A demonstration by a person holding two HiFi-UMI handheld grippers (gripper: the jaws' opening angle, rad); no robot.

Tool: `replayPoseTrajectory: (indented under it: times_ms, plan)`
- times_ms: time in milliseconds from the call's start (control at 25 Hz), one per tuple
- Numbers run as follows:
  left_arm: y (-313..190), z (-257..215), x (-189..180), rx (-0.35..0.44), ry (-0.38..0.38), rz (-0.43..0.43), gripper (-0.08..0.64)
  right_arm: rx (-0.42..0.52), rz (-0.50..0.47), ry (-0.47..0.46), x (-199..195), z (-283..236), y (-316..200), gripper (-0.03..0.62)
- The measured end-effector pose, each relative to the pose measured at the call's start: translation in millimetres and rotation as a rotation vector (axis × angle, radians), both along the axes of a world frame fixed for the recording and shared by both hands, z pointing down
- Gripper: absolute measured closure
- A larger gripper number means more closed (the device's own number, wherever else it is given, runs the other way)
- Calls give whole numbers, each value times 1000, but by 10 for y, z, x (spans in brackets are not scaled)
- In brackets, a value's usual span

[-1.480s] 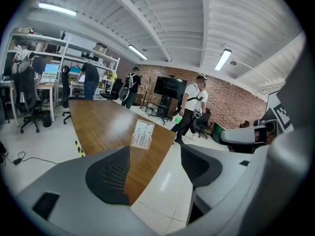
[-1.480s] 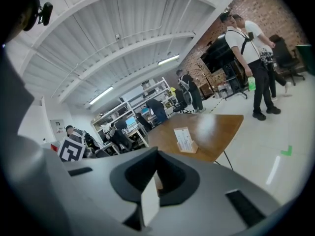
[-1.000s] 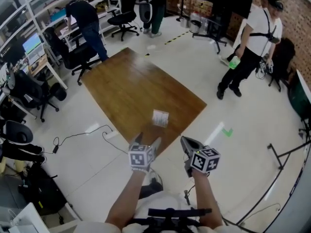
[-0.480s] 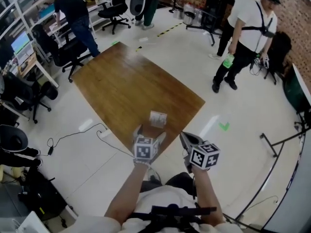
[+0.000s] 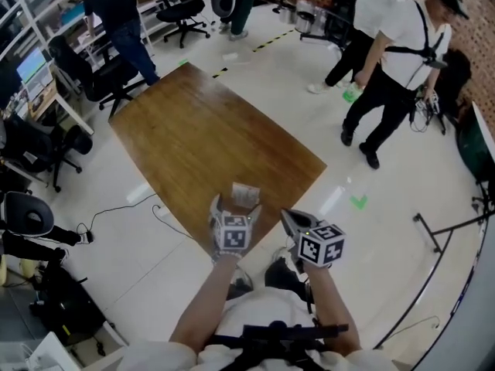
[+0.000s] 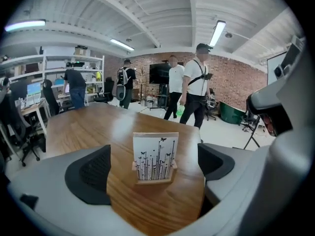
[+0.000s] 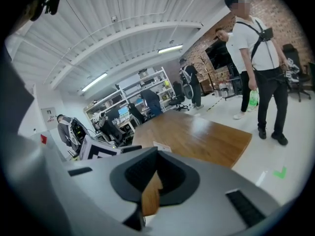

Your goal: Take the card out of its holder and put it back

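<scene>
Left tongs released, jaws spread wide, and they have just been opening. The card stands in the gap between the two jaws, but neither pad touches it; clear space on both sides in the left gripper view. Card is white with black stems and butterflies and stands upright in the slot of a small wooden holder. Holder sits on the wooden tabletop near its near corner, just beyond the left tongs in the head view.

Right tongs clenched almost together, only a thin slit between the jaws with wood showing through it, nothing grasped. They hang to the right of the left tongs, off the near edge of the tabletop and apart from the card.

Rest of the tabletop is bare wood. Far right on the floor, a person in a white shirt with a dark harness. Far left, another person bends at white shelves, with black office chairs close by.
</scene>
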State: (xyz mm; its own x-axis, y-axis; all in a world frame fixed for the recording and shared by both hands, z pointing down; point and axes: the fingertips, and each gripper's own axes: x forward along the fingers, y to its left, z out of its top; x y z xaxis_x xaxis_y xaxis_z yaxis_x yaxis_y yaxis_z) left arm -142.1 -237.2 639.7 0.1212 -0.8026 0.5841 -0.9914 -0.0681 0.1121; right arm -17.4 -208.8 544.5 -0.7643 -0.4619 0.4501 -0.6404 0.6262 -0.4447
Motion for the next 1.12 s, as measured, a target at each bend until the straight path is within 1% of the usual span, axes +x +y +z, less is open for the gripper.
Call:
replayPoseTrajectory:
  times_ms: [120, 400, 520, 600, 720, 1120]
  plan:
    - [-76, 64, 9, -11, -2, -28, 25, -8, -17, 7, 29, 31, -113, 586]
    - [-261, 178, 11, -25, 23, -83, 25, -37, -50, 5, -2, 99, -277, 586]
    - [-353, 205, 39, -13, 23, -77, 25, -40, -67, 5, -27, 141, -325, 586]
    - [-379, 252, 47, -22, 17, -80, 25, -45, -75, 3, -33, 175, -364, 586]
    - [-417, 324, 65, -31, 28, -95, 25, -53, -84, 0, -18, 240, -420, 586]
    - [-526, 389, 65, -42, 31, -79, 25, -75, -81, -3, -3, 303, -524, 586]
